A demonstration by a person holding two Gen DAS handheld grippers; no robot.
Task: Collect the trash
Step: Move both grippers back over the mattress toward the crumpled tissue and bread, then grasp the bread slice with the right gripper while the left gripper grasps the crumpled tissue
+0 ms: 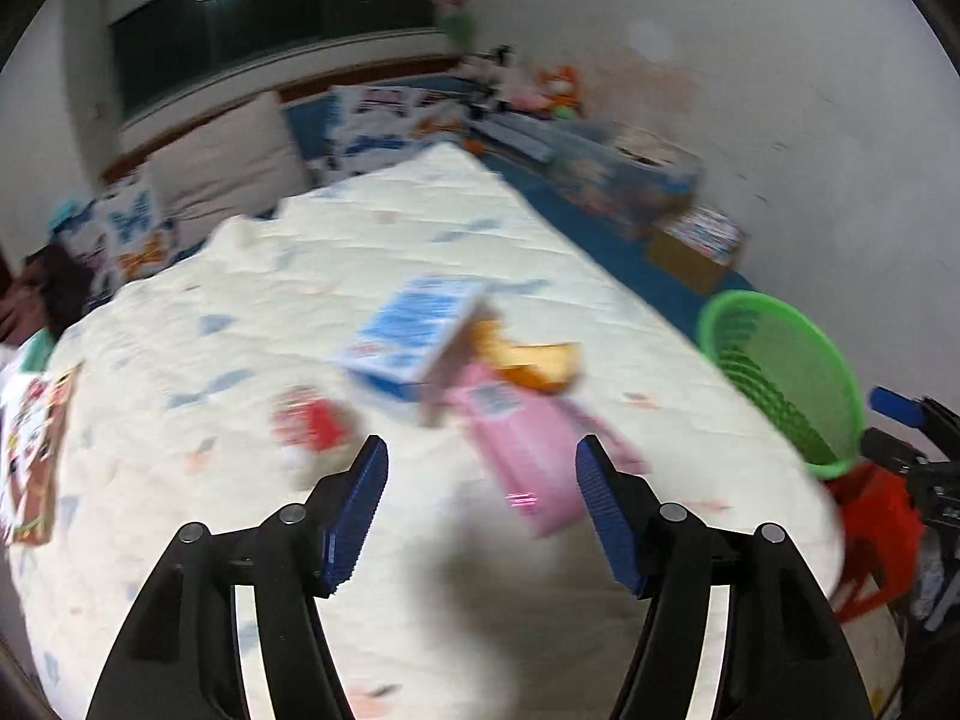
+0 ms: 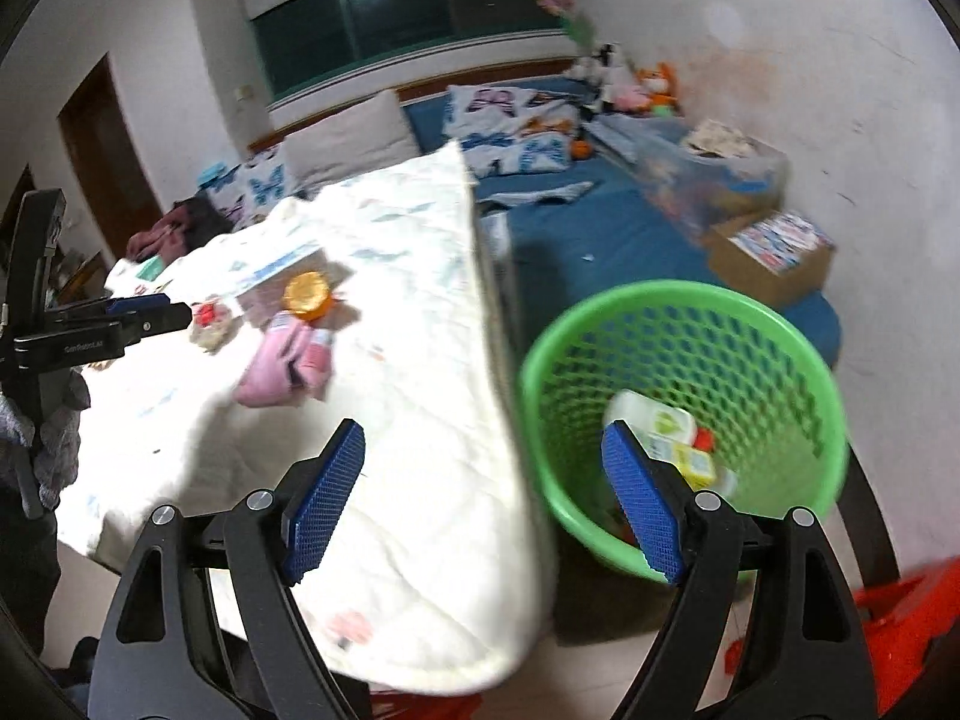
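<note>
Two grippers: I see my left gripper (image 1: pixel 480 468) and right gripper (image 2: pixel 483 462) spread wide, empty.
Trash: blue box (image 1: pixel 414 336), pink pack (image 1: pixel 528 450) on the bed (image 1: pixel 300 312).
Basket (image 2: pixel 780 360): beside bed, holds bottles (image 2: pixel 654 420).

White walls (image 2: pixel 750 30) enclose a bed (image 2: pixel 600 228) with blue sheet and butterfly pillows (image 2: pixel 504 120); a ceiling lamp reflects in the dark window (image 2: pixel 396 18).

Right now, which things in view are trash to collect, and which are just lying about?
Job:
pink carton
blue-and-white box
orange wrapper
red-and-white wrapper
green basket, already holding bottles

Lying about:
butterfly pillows
plush toys
cardboard box
</note>
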